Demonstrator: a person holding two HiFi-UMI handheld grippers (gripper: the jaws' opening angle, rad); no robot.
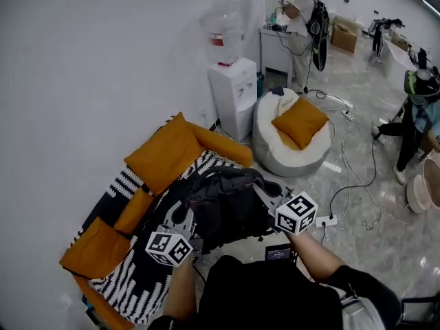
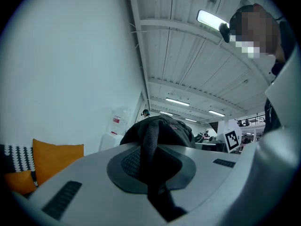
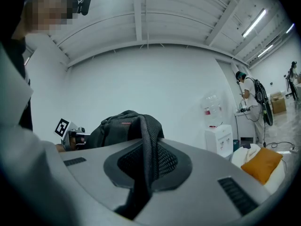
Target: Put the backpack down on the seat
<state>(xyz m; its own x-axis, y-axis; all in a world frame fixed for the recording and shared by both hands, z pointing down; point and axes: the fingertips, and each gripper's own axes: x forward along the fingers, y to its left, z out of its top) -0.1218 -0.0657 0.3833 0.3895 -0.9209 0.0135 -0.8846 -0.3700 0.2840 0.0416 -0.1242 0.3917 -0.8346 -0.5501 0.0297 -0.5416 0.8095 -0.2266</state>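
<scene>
A black backpack (image 1: 227, 208) hangs between my two grippers above the front edge of the sofa seat (image 1: 127, 287). My left gripper (image 1: 180, 231) is shut on one of its mesh shoulder straps (image 2: 151, 149), which runs between the jaws in the left gripper view. In the right gripper view my right gripper (image 1: 269, 201) is shut on the other mesh strap (image 3: 149, 154), and the backpack's body (image 3: 120, 126) bulges beyond the jaws. The seat has a black-and-white patterned cover with orange cushions (image 1: 163, 151) along the wall.
A white water dispenser (image 1: 232, 95) stands by the wall past the sofa. Beside it is a white beanbag (image 1: 292, 139) with an orange cushion. Cables (image 1: 354, 177) trail over the grey floor at right. A person (image 1: 302, 26) stands at a far desk.
</scene>
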